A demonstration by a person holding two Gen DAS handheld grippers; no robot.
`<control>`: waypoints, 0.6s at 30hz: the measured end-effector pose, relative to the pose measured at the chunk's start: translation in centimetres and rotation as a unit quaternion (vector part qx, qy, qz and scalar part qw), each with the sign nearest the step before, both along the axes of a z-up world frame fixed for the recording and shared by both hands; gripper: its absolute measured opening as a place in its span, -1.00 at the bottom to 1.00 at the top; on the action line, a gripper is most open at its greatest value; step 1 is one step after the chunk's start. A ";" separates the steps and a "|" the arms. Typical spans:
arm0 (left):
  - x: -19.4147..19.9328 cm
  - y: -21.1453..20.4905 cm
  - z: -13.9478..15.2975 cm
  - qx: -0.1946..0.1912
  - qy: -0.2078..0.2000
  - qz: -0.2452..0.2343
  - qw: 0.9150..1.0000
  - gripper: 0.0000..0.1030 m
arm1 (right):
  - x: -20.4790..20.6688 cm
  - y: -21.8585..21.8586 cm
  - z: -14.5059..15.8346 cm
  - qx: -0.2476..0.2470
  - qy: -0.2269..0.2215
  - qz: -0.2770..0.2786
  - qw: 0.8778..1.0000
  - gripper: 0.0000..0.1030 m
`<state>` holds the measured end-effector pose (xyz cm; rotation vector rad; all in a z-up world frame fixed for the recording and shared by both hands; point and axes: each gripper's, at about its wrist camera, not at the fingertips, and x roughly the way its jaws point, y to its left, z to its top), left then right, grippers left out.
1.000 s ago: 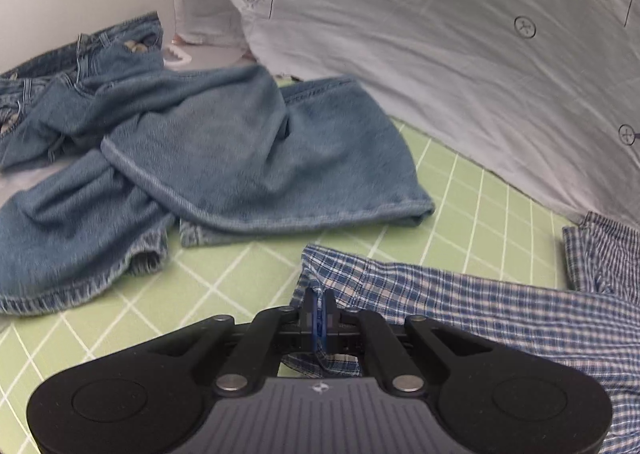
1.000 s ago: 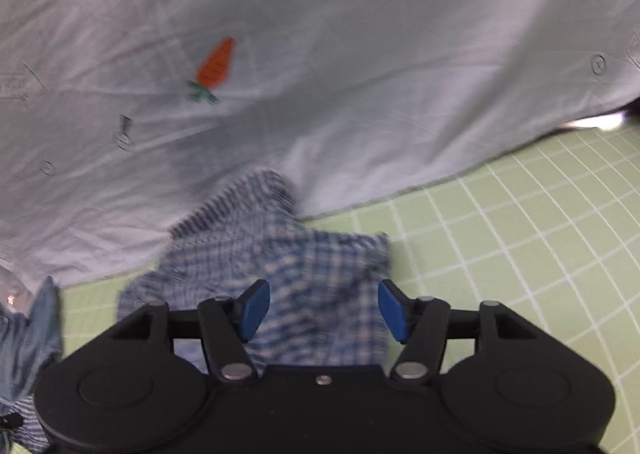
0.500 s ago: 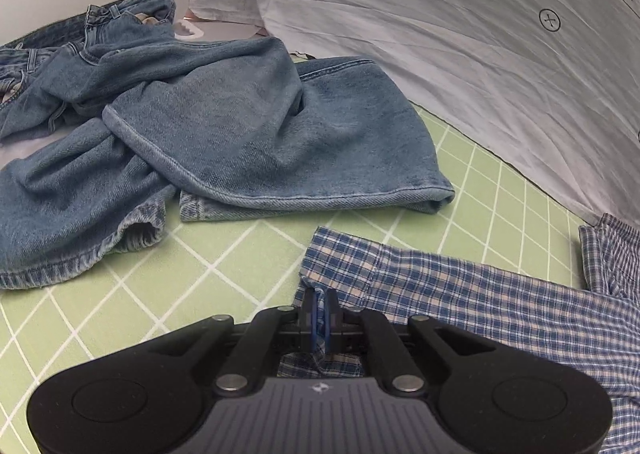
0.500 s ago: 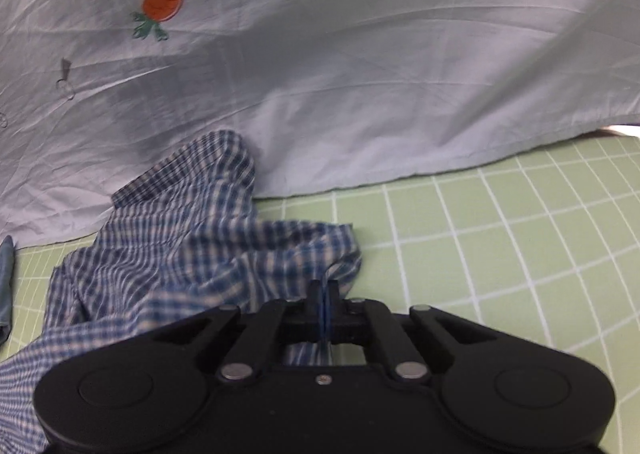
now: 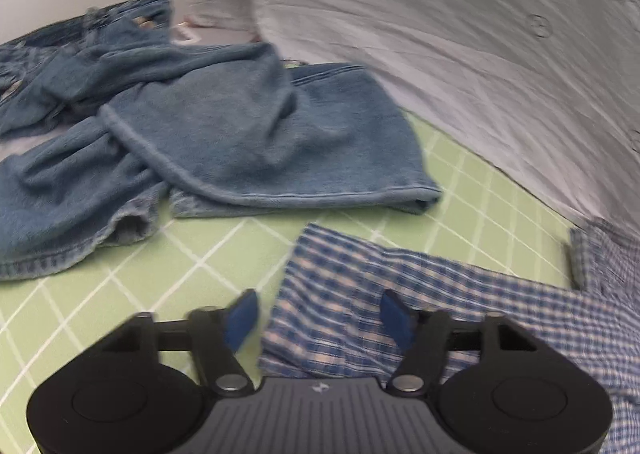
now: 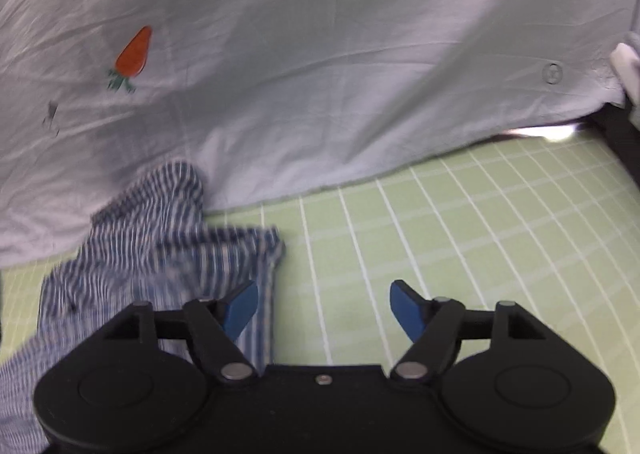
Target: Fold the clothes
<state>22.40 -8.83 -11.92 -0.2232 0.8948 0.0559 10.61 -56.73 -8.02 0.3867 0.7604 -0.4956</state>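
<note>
The blue-and-white plaid shirt point(image 5: 460, 306) lies spread on the green gridded mat point(image 5: 200, 266), its long axis running across the mat from one gripper to the other, and the coming move seems to turn on that line: each hand sits at one end of the garment. In the left wrist view the left gripper point(image 5: 320, 318) has its jaws opening, with the near corner of the shirt between the blue pads point(image 5: 242, 318) but no longer pinched (the cloth lies slack under them). In the right wrist view the right gripper point(image 6: 324, 308) is also opening, and only bare mat shows between its pads; the shirt's other end point(image 6: 160, 246) lies just to the left of its left pad and bunches up toward the pale sheet point(image 6: 320, 54) with a carrot print point(image 6: 134, 54). So the left hand looks the nearer to a fresh grip, while the right would have to come back leftward to reach the hem. Beyond the shirt, a pair of crumpled blue jeans point(image 5: 220, 126) lies past the left gripper, close to the shirt's far corner but apart from it, with a strip of mat between. The pale sheet rises along the back edge and crowds the shirt's upper side. Open room for a fold lies mostly on the right, where the mat runs clear to its dark border point(image 6: 624, 146).
</note>
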 end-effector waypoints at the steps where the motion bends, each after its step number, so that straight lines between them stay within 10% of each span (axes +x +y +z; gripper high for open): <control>1: 0.0 -0.2 0.0 -0.002 -0.001 -0.010 1.000 -0.57 | -1.5 0.2 0.1 0.011 0.003 -0.012 1.000 0.44; 3: -0.2 -0.4 0.3 -0.029 -0.003 -0.020 0.999 -0.88 | -4.2 0.6 0.4 0.039 -0.002 -0.030 0.999 0.44; 11: -5.5 -7.0 4.4 -0.092 -0.052 -0.147 0.983 -0.94 | -12.7 3.7 0.9 0.056 0.009 -0.054 0.997 0.44; 18: -15.9 -16.0 6.9 -0.121 -0.048 -0.344 0.930 -0.99 | -18.9 5.1 2.5 0.051 -0.015 -0.058 0.997 0.45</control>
